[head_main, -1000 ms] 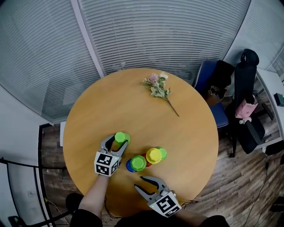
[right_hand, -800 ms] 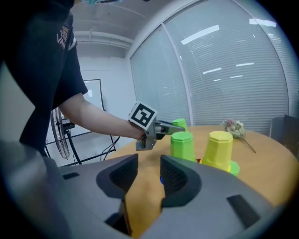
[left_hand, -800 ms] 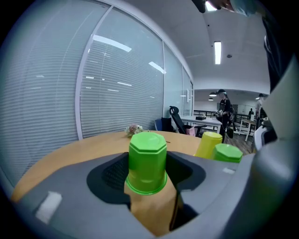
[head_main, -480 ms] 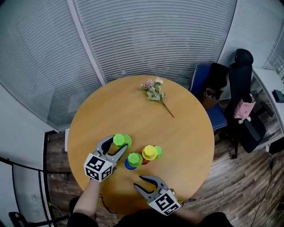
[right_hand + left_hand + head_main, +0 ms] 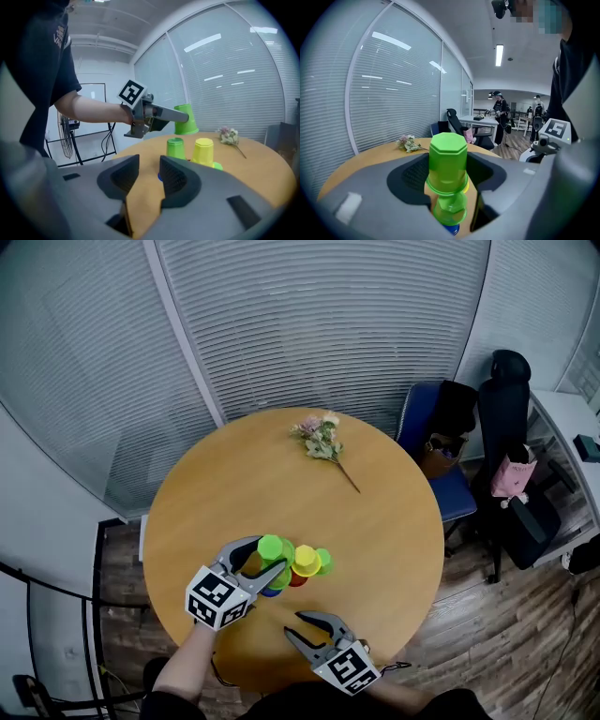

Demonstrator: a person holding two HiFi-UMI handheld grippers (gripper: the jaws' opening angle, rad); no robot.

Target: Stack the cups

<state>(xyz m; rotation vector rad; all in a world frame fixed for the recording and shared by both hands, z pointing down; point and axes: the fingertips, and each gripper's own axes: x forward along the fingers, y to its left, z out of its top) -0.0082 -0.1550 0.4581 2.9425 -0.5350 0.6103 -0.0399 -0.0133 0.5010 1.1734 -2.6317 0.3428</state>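
Green plastic is clamped between the jaws of the left gripper (image 5: pixel 270 553). An upside-down green cup (image 5: pixel 447 161) is gripped by its sides and held clear of the round wooden table (image 5: pixel 375 512), low and left of centre in the head view. Directly beneath it, in the left gripper view, a second green cup (image 5: pixel 450 211) is seen standing inverted on a blue cup (image 5: pixel 451 229). Just to the right in the head view, a yellow cup (image 5: pixel 306 560) is perched upside down on a pale green cup (image 5: pixel 323 562). A bit of a red cup (image 5: pixel 297 579) is glimpsed under the cluster. At the bottom centre of the head view the right gripper (image 5: pixel 296 625) is poised over the near table edge. Its jaws are parted and nothing is caught between them; only bare tabletop is seen in the gap. A spray of flowers (image 5: pixel 319 439) is laid at the far side of the table, well apart from the cups.
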